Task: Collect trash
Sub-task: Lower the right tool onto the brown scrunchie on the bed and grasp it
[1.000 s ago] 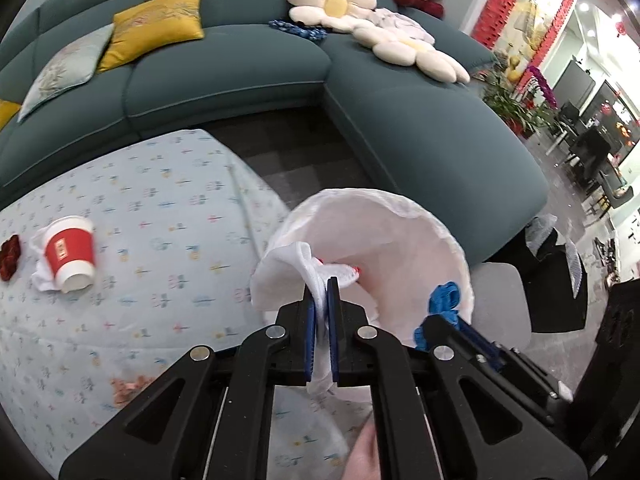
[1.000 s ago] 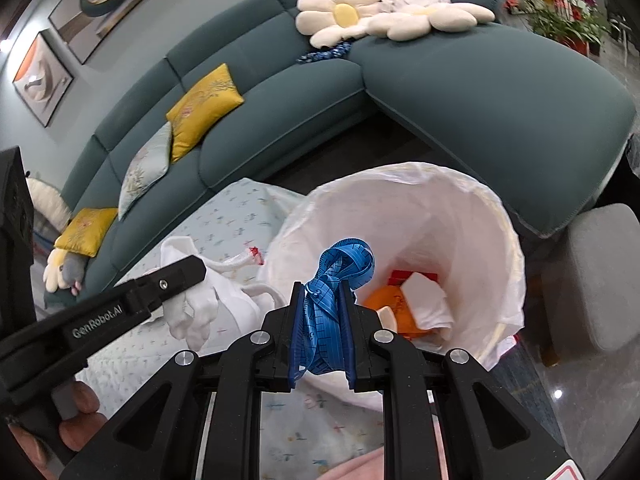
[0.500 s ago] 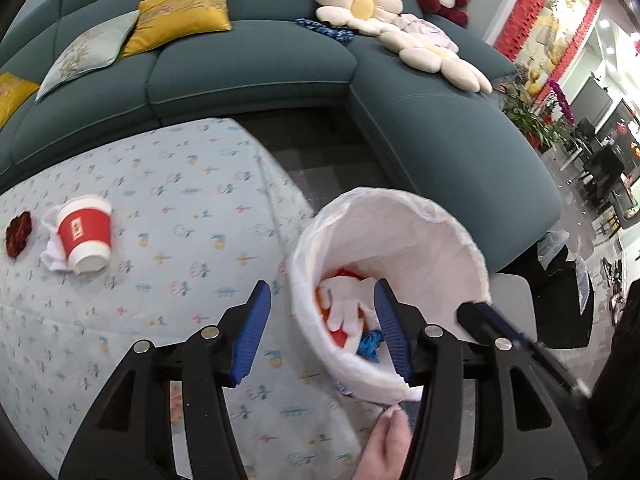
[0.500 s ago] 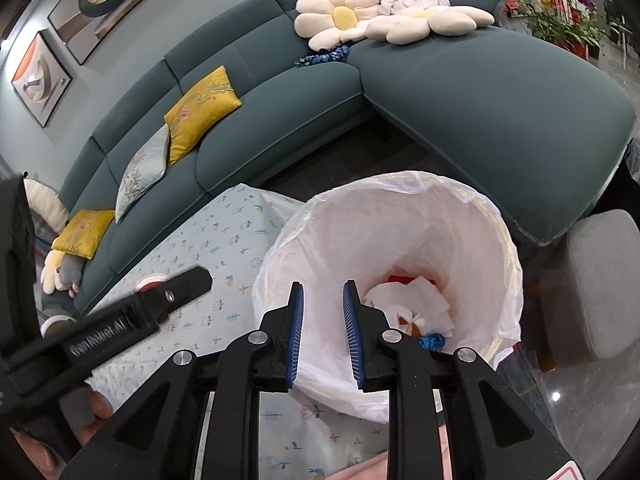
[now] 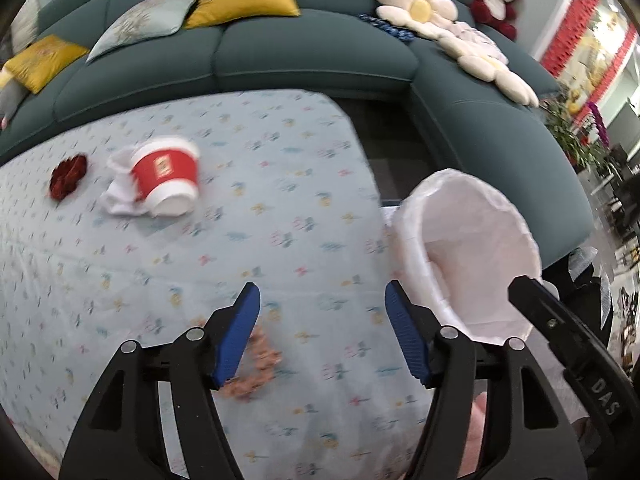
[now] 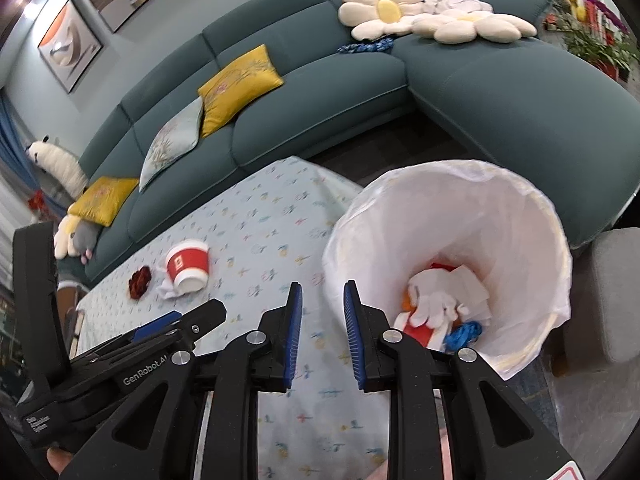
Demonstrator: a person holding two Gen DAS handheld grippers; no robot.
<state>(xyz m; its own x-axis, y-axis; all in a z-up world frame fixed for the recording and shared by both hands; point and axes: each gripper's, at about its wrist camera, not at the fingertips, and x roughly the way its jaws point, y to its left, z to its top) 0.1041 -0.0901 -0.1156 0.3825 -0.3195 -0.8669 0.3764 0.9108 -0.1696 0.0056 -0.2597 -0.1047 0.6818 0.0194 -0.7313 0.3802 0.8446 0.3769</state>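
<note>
A bin lined with a white bag (image 6: pixel 516 216) stands off the table's right corner; inside lie a white glove (image 6: pixel 434 304), crumpled paper, red and orange scraps and a blue strip (image 6: pixel 464 332). My left gripper (image 5: pixel 320 336) hangs over the table, jaws opening wide, nothing between them. My right gripper (image 6: pixel 320 334) is left of the bin rim, jaws opening, empty. A tipped red paper cup (image 5: pixel 168 174) lies on a white tissue (image 5: pixel 118 196) at the table's far left, beside a dark red crumpled scrap (image 5: pixel 68 174). An orange-pink scrap (image 5: pixel 256 364) lies under the left finger.
The table wears a pale blue patterned cloth (image 5: pixel 248 248). A teal corner sofa (image 6: pixel 332 92) with yellow cushions and flower pillows wraps round behind. A grey stool (image 6: pixel 616 296) stands right of the bin (image 5: pixel 476 248). The left gripper's body (image 6: pixel 120 364) shows low left in the right wrist view.
Both grippers let go over the bin: the white glove and the blue strip dropped in. Both then swung left, the left one out over the table, its jaws spreading wide.
</note>
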